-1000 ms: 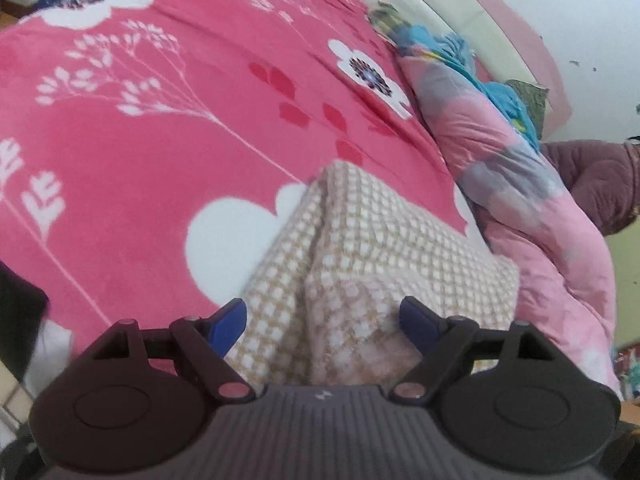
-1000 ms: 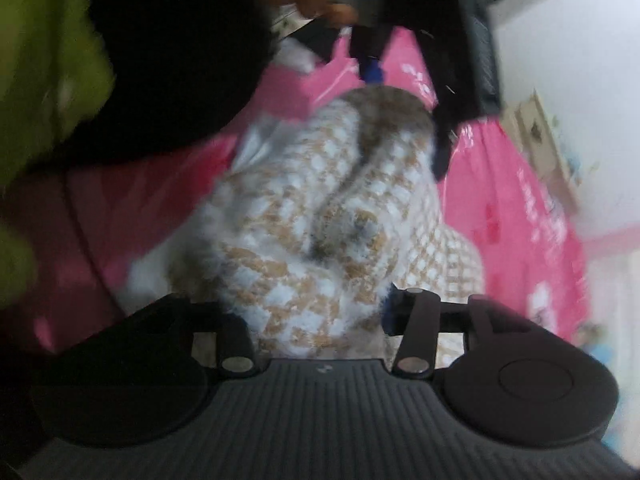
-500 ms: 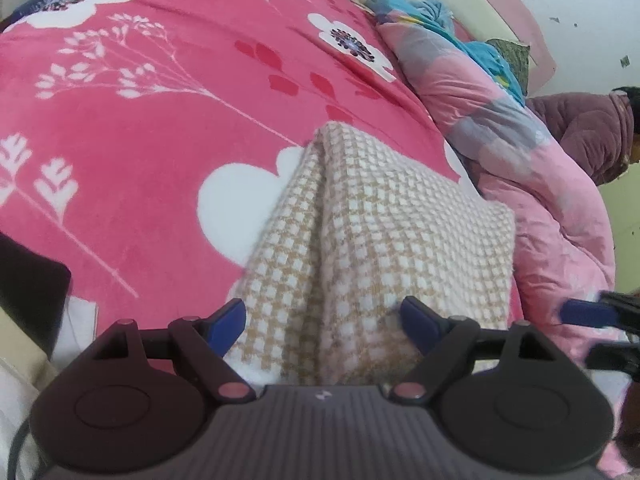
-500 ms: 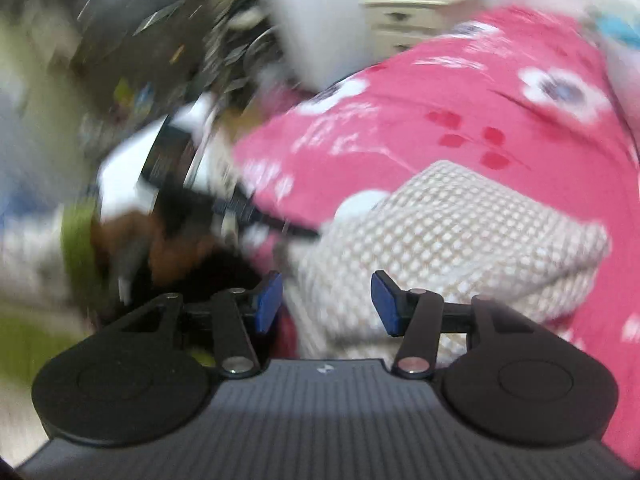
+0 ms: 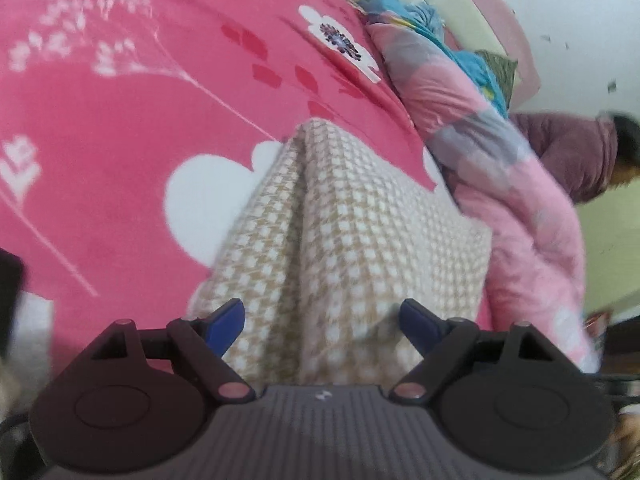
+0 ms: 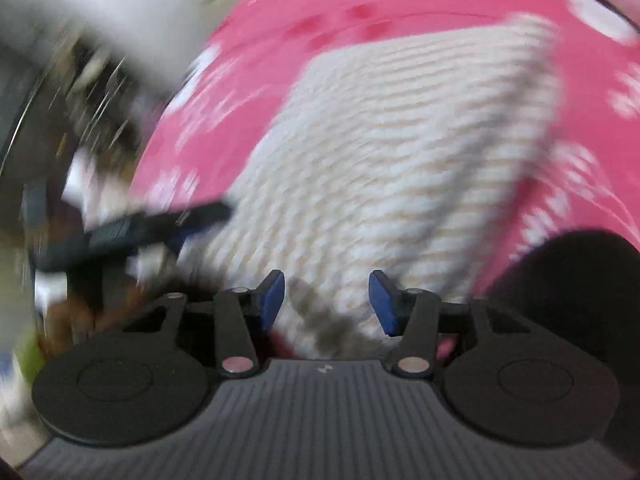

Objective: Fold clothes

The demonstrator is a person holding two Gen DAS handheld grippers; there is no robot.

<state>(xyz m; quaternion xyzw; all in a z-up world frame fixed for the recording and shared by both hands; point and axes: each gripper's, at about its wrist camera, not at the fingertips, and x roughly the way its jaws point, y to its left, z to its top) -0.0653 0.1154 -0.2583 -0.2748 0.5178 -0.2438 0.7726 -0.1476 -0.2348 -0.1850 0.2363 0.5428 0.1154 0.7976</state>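
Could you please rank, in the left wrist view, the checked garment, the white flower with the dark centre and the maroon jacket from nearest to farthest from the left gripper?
From the left gripper:
1. Checked garment, directly ahead, its near edge between the open fingers.
2. Maroon jacket, off to the right, beyond the pink quilt.
3. White flower with the dark centre, far up the pink blanket.

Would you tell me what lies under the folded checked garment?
The beige-and-white checked garment lies on the pink floral blanket, which shows all round it. Whatever is beneath its folded layers is covered.
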